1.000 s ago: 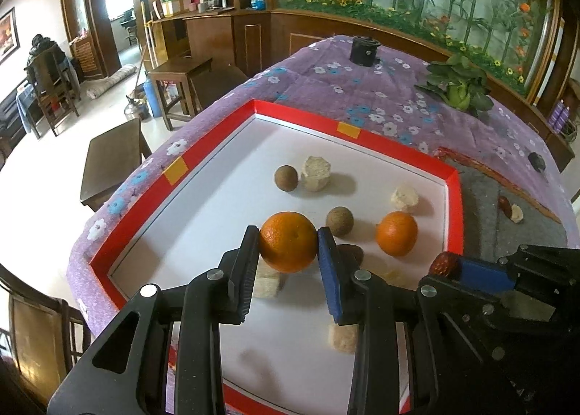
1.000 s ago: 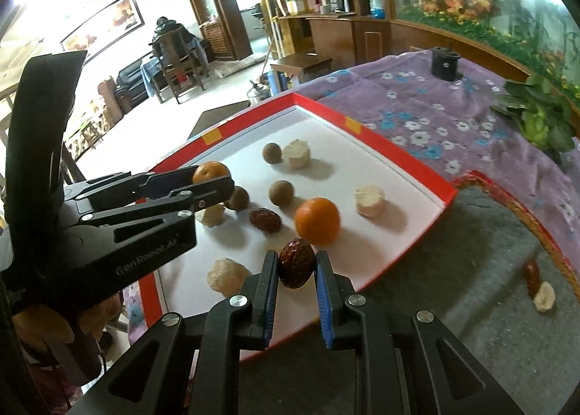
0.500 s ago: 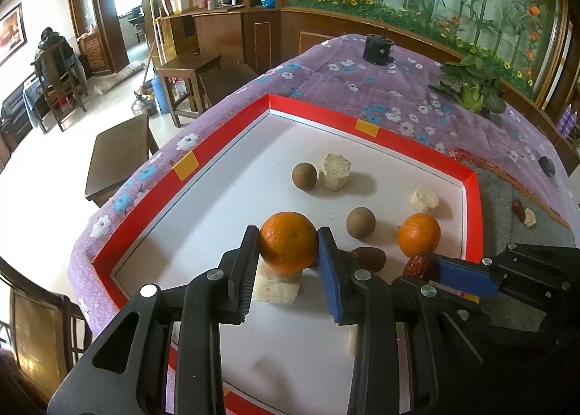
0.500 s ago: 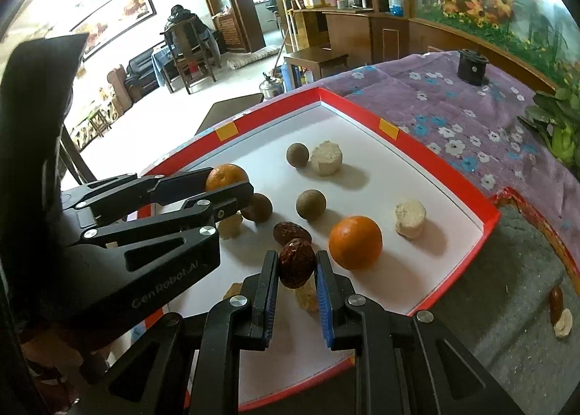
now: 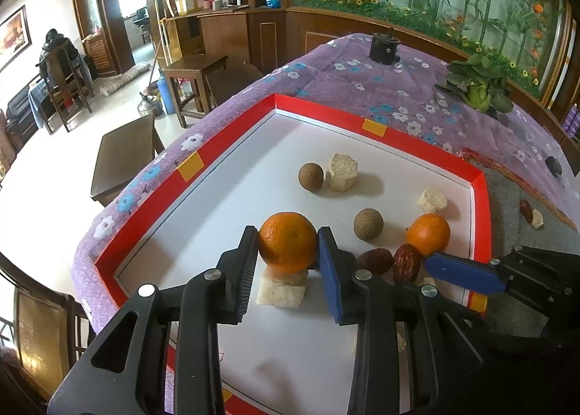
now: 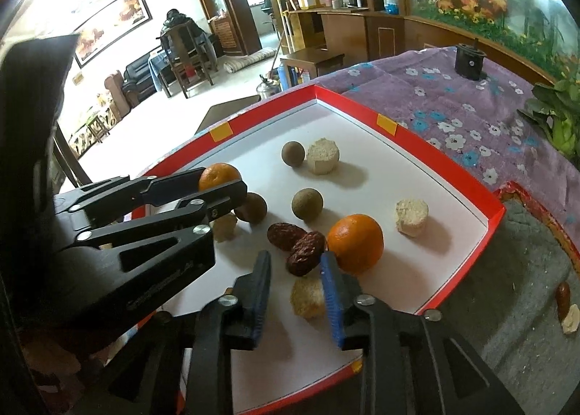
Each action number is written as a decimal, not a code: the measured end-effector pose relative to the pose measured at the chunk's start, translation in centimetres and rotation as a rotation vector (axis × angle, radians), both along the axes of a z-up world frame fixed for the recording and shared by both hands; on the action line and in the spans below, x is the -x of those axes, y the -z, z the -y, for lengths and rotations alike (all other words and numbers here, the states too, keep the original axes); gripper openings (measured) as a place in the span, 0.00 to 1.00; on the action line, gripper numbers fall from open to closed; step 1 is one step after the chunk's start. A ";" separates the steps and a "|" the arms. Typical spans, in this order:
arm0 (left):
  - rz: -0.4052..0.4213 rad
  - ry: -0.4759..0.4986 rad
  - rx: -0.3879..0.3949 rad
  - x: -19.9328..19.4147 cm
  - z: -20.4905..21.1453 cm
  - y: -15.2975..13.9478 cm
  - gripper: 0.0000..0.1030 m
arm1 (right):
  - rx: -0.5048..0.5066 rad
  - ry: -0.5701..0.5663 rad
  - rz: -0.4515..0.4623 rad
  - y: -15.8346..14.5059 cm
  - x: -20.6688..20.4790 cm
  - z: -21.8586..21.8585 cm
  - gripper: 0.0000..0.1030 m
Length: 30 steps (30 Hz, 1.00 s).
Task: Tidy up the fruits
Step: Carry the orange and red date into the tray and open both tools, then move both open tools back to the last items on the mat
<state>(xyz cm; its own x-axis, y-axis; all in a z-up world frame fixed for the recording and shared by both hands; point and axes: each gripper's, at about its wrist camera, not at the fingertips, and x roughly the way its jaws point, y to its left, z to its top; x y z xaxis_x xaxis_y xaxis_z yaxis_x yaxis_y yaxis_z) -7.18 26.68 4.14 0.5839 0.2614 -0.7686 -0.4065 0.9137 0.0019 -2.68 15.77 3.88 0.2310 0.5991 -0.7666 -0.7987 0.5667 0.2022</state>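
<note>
A white tray with a red rim (image 5: 232,146) holds the fruit. My left gripper (image 5: 288,248) is shut on an orange (image 5: 288,241), held just above a pale chunk (image 5: 282,288); in the right wrist view this left gripper (image 6: 217,194) and its orange (image 6: 217,175) are at the left. My right gripper (image 6: 295,261) is opening its jaws. A wrinkled dark date (image 6: 306,252) lies on the tray just ahead of the fingertips, untouched by the pads, against a second date (image 6: 284,235). Another orange (image 6: 355,243) sits right of them.
Two brown round fruits (image 5: 310,177) (image 5: 368,224) and pale chunks (image 5: 342,172) (image 5: 433,199) lie on the tray. A date and a pale piece (image 6: 563,301) rest on the grey mat at the right. A leafy green plant (image 5: 478,88) and a black cylinder (image 5: 384,49) stand on the purple cloth.
My right gripper has opened and let go of the date, which now lies beside the other date on the tray. The left gripper still holds its orange in place.
</note>
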 end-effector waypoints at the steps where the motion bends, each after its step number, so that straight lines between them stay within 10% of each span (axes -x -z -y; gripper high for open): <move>1: -0.006 0.000 -0.009 -0.1 0.1 0.0 0.33 | -0.004 0.006 -0.002 -0.1 0.0 0.3 0.28; 9: -0.010 -0.010 -0.009 -0.1 0.3 -0.5 0.39 | -0.036 0.013 0.007 -1.4 0.9 2.4 0.29; 13: 0.029 0.002 -0.026 0.2 1.3 -1.7 0.66 | -0.044 0.041 0.020 -1.9 1.0 4.1 0.30; 30: 0.035 0.172 -0.020 -2.1 9.9 -3.0 0.66 | -0.047 0.253 0.025 -1.7 -0.5 16.0 0.33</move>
